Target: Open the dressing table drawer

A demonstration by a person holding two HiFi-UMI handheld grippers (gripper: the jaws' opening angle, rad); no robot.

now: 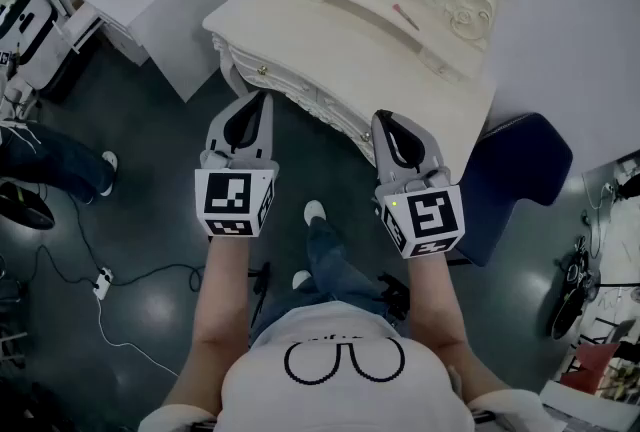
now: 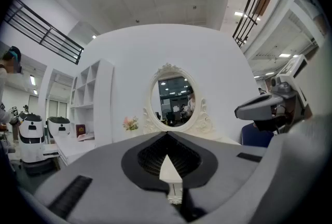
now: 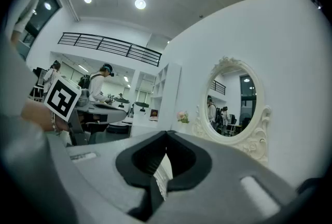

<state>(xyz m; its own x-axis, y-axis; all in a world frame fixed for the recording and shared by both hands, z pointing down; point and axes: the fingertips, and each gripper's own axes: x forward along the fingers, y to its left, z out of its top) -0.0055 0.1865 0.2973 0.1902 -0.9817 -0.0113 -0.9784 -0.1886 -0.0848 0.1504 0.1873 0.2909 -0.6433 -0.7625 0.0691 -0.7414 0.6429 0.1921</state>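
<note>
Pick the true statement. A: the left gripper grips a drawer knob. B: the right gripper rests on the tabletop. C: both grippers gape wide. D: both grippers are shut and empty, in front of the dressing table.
D: the left gripper and right gripper each show jaws together with nothing between, clear of the dressing table.

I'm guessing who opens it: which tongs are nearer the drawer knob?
The left tongs, whose tips sit just below the small knob; the right tongs point farther along the dressing table.
</note>
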